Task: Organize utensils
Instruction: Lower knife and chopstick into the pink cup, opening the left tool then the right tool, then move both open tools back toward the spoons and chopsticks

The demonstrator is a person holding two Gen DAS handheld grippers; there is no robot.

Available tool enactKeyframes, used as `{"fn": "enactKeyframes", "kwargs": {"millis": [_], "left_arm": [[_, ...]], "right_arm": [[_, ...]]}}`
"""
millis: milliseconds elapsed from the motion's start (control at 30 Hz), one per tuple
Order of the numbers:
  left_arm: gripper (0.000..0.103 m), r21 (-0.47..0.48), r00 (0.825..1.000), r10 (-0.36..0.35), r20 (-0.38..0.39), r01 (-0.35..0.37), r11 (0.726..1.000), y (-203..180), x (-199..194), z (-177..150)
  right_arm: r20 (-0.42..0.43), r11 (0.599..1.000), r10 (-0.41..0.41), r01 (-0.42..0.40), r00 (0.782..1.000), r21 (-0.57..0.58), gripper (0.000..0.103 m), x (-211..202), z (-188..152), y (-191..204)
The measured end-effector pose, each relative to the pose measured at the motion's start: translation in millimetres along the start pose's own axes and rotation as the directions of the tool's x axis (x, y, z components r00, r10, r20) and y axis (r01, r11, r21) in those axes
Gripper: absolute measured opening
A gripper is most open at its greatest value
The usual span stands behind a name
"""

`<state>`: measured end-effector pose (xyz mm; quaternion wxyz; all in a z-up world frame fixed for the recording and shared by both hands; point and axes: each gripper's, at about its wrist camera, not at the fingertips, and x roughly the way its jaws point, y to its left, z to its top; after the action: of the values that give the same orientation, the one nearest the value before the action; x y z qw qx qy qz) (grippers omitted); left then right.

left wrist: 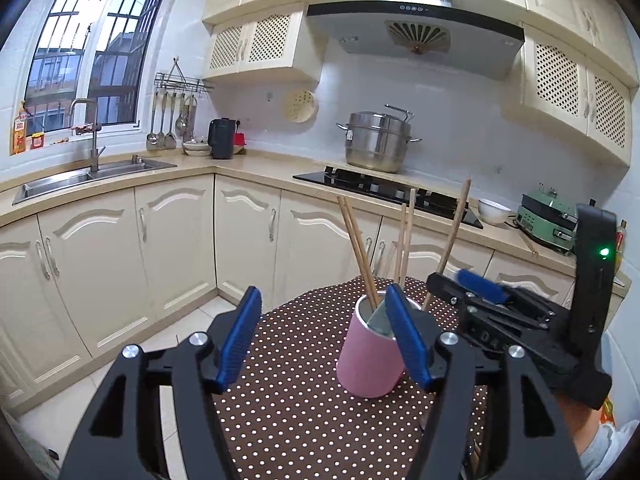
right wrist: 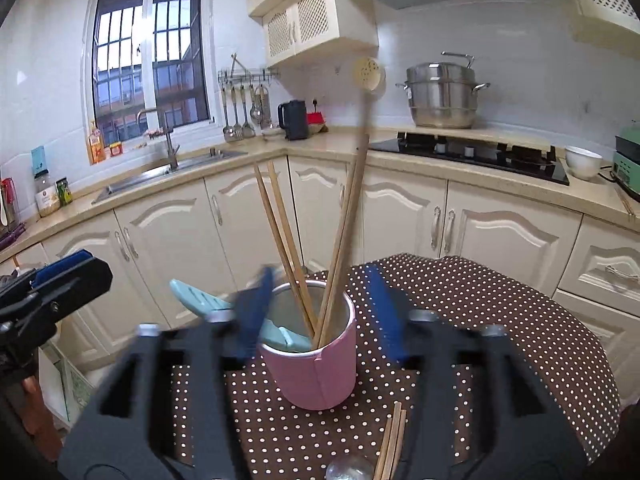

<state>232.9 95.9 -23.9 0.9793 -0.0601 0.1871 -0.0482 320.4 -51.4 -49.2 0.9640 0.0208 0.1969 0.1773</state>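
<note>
Wooden loose chopsticks (right wrist: 391, 442) lie at the polka-dot counter's (right wrist: 500, 320) near edge, long axis toward the pink cup (right wrist: 320, 372), just beneath the released right tongs (right wrist: 320, 312); the left tongs (left wrist: 324, 340) gape empty, farther off.

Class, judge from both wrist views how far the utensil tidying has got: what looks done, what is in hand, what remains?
Done: several chopsticks and a light blue utensil stand in the pink cup.
In hand: nothing; the right claw is open around the cup's rim, and the left claw is open and empty.
Left: loose chopsticks lie on the dotted tablecloth, near a partly hidden clear round object.
</note>
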Motion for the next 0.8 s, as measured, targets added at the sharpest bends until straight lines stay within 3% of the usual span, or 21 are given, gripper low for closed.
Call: {"fn": "enactKeyframes", "kwargs": {"millis": [100,200,500,800], "left_arm": [[0.065,0.006,1.000,0.003,-0.002,-0.003,1.000,-0.4,-5.4,0.5],[0.065,0.005,1.000,0.009,-0.005,-0.009,1.000,-0.8,-12.2,0.6],[0.067,0.021,1.000,0.010,-0.018,-0.009,1.000,-16.4,-34.1,-0.9],[0.070,0.078,0.995,-0.044,-0.095,0.051,0.996,-48.7,-48.5,-15.9]], "right_arm": [[0.003,1.000,0.006,-0.006,1.000,-0.001,0.054,-9.1,1.5,1.2],[0.013,1.000,0.007,-0.007,1.000,-0.002,0.062,-20.6,3.1,1.0],[0.014,1.000,0.018,-0.018,1.000,0.015,0.067,-64.8,-1.9,-8.5],[-0.046,0.999,0.023,-0.020,0.999,0.050,0.070,-108.6,-22.5,-31.3]]}}
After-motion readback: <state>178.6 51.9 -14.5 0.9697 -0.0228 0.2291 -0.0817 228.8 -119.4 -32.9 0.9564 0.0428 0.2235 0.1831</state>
